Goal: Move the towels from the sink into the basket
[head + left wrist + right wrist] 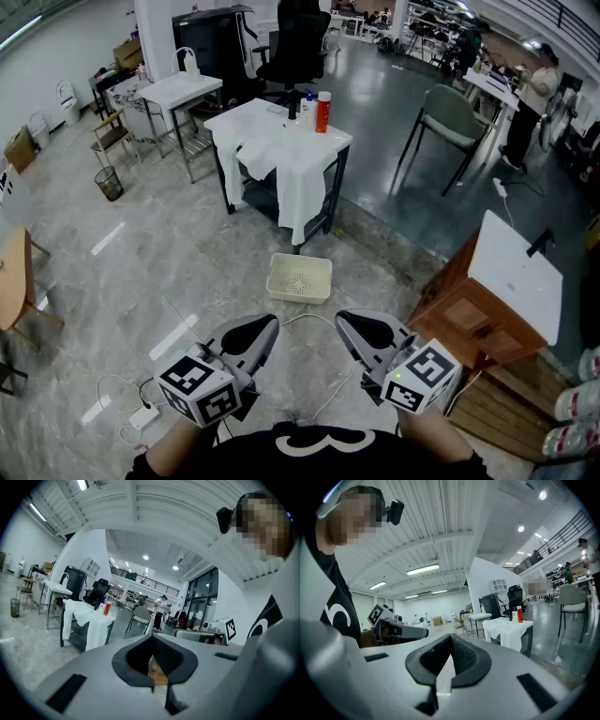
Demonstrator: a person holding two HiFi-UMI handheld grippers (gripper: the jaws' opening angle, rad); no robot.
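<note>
Both hand-held grippers, left (pixel 251 337) and right (pixel 367 333), hang clenched and empty over the floor. The basket (pixel 300 279) just ahead holds nothing, and white towels (pixel 281 159) drape the desk (pixel 338 183) beyond. Each gripper view shows jaws together. No towel looks moved yet.

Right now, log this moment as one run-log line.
left gripper: shut, empty | right gripper: shut, empty | basket: on floor before table | white towels: draped over table

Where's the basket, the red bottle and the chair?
basket (pixel 300 279): head view, its mesh bottom.
red bottle (pixel 323 114): head view, its body.
chair (pixel 452 114): head view, its backrest.
</note>
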